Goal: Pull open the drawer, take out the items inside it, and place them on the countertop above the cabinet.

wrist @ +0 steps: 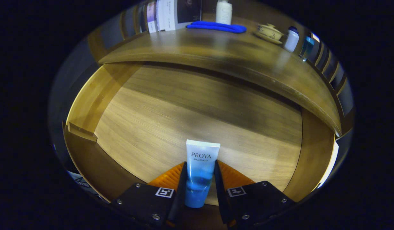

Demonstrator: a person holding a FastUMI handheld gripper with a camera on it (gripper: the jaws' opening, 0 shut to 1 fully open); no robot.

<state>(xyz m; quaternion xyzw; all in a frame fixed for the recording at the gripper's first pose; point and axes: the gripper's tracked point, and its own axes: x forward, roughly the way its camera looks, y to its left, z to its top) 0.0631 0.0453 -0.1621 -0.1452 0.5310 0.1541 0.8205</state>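
Countertop (216,54) above carries a blue cloth (216,27), white bottle (223,12), lidded teacup (269,32), small white bottle (291,39), blue item (306,46), and booklets (166,14) at the back. Its front edge overhangs the open drawer (184,111). Drawer floor bare apart from the tube (200,172). Gripper (200,182) fingers closed against both sides of the tube.

1 tube (201,169) in the drawer (171,111); the countertop (216,54) holds 3 bottles (223,12), 1 lidded cup (268,32), 1 blue cloth (216,27).
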